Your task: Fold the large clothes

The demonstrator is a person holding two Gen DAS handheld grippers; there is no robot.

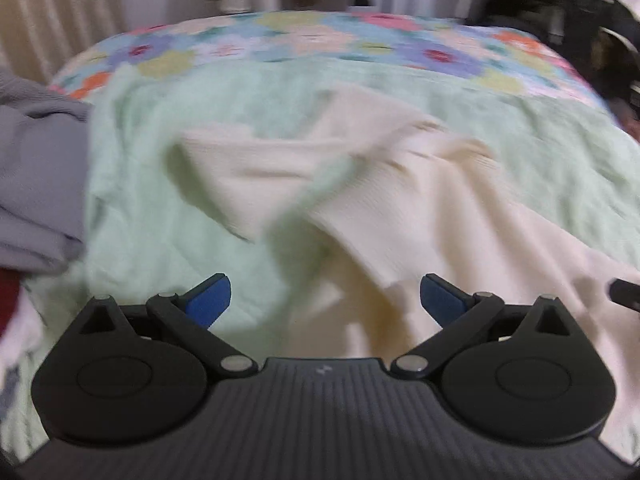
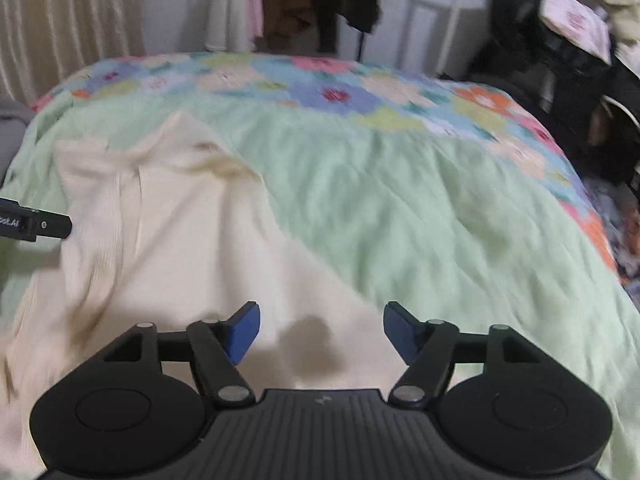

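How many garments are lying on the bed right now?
2. A cream sweater lies crumpled on the green blanket, below both open grippers. A grey garment is bunched at the bed's left edge. More may be hidden beyond the frame.

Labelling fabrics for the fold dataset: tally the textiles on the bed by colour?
Cream: 1, the cream garment
Pale green: 1, the green blanket
Floral multicolour: 1, the floral cover
Grey: 1, the grey clothes pile
Total: 4
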